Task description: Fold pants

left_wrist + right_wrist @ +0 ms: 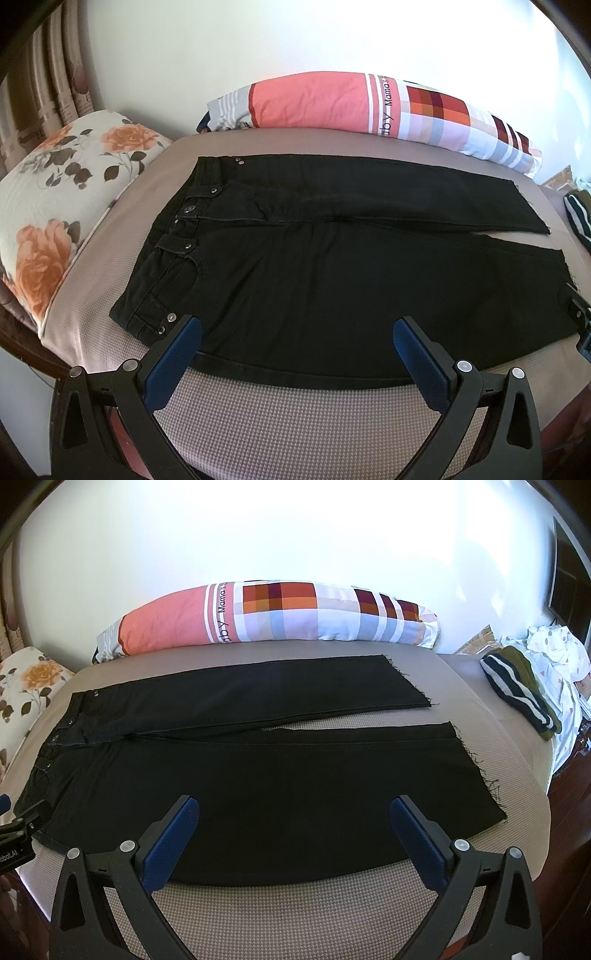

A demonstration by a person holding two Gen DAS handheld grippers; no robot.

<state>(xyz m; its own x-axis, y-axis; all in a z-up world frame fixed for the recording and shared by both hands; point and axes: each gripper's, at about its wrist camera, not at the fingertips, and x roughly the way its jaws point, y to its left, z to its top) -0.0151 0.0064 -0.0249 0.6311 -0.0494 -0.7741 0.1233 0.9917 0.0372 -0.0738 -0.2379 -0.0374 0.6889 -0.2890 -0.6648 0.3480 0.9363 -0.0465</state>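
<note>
Black pants [314, 266] lie flat on the bed, waistband at the left, both legs stretched to the right with frayed hems. My left gripper [297, 328] stands open over the near edge of the pants, close to the waistband and pocket rivets. In the right wrist view the same pants [280, 768] spread across the bed. Over the near leg's lower edge my right gripper [294, 806] is open, holding nothing. The other gripper shows at each view's edge: the right one [580, 325] and the left one [18, 830].
A long pink and checked bolster [280, 616] lies along the far bed edge against the wall. A floral pillow [62, 206] sits at the left. A striped dark garment [517, 690] and white cloth [557, 653] lie at the right. The beige bed cover [295, 915] shows near me.
</note>
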